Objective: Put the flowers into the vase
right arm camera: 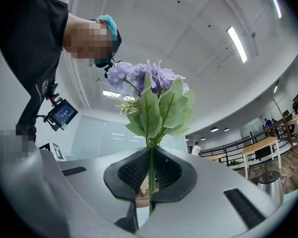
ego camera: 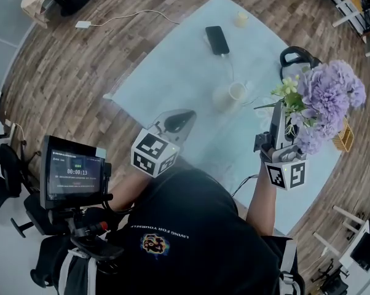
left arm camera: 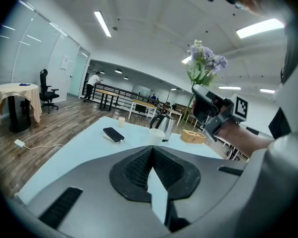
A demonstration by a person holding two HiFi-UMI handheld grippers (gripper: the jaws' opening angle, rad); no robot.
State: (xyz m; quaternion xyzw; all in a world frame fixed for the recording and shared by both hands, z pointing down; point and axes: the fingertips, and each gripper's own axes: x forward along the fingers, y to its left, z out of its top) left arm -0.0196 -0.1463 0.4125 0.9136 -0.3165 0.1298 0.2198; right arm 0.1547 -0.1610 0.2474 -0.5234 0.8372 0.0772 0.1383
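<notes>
Gripped flowers (ego camera: 326,103), shirt (ego camera: 197,226) perhaps "LIVING FOR YOURSELF"

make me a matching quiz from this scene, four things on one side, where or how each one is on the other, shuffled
1 flowers
2 phone
3 wicker basket
4 left gripper

a flat on the table, cable attached
b jaws shut, nothing between them
c stem clamped in the right gripper
d at the table's right-hand edge in the head view

Pairs: 1-c, 2-a, 3-d, 4-b

open tabletop (ego camera: 163,66) left, phone (ego camera: 217,40), kettle (left arm camera: 164,126) beside vase (ego camera: 237,91)
</notes>
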